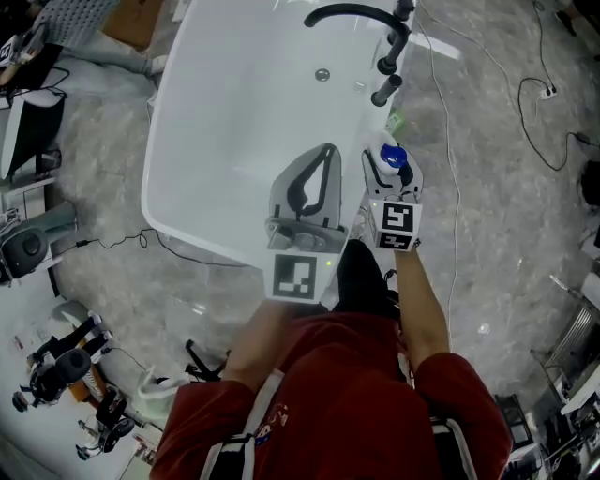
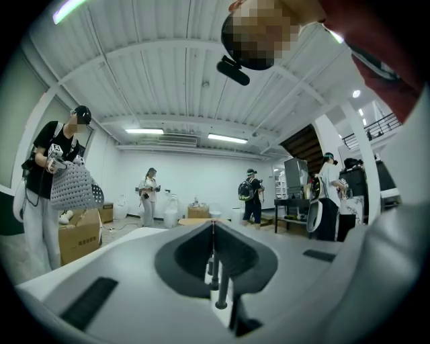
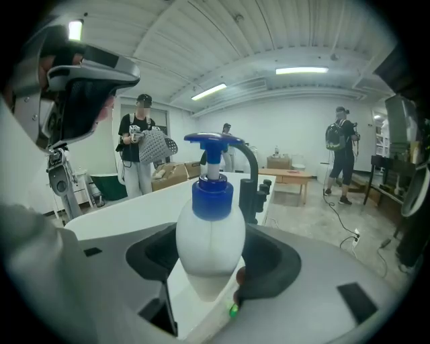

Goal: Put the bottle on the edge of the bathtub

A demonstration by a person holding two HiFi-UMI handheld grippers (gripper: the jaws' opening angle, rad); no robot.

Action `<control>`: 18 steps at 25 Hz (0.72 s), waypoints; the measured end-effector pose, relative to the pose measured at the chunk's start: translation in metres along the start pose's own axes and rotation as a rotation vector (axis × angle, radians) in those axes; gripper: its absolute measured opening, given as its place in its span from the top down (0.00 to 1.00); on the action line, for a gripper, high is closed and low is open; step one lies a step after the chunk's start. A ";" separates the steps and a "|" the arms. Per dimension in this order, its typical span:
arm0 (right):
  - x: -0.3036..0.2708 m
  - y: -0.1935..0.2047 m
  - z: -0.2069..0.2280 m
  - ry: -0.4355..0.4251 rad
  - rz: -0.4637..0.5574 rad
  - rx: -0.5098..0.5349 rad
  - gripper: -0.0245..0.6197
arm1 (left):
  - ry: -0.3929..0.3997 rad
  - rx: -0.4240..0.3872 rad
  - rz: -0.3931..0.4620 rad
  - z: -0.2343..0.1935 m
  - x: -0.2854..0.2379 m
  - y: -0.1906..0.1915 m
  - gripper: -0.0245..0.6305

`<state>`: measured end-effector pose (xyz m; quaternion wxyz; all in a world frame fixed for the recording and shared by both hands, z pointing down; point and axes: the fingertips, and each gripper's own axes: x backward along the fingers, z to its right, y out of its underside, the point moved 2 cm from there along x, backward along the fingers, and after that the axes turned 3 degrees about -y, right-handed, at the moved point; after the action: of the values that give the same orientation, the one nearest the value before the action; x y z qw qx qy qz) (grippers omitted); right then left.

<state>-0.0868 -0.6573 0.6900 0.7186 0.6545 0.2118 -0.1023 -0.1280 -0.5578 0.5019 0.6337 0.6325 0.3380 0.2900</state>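
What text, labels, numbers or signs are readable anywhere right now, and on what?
Nothing reads clearly.
On the cardboard box: dark print on its side, too blurred to read.
On the bottle: no label shows.
On the left marker cube and the right marker cube: black-and-white square patterns only, no words.

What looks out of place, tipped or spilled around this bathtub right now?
Nothing stands out. The pump bottle sits roughly upright between the jaws of the right gripper, cap on, with no drips visible. The white bathtub looks clean and undamaged, and its black faucet is in place. The left gripper is shut and empty.
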 end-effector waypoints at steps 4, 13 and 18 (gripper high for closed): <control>-0.016 0.021 -0.003 -0.042 -0.031 -0.001 0.54 | -0.009 0.020 -0.022 0.000 -0.006 0.013 0.94; -0.029 0.049 -0.019 -0.055 -0.094 0.077 0.54 | -0.029 0.008 -0.083 -0.002 0.003 0.037 0.94; -0.025 0.060 -0.023 -0.065 -0.105 0.083 0.54 | -0.041 0.014 -0.099 -0.004 0.011 0.039 0.94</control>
<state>-0.0871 -0.6304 0.7537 0.6911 0.6679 0.2180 -0.1695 -0.1217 -0.5455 0.5407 0.6496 0.6252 0.3578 0.2431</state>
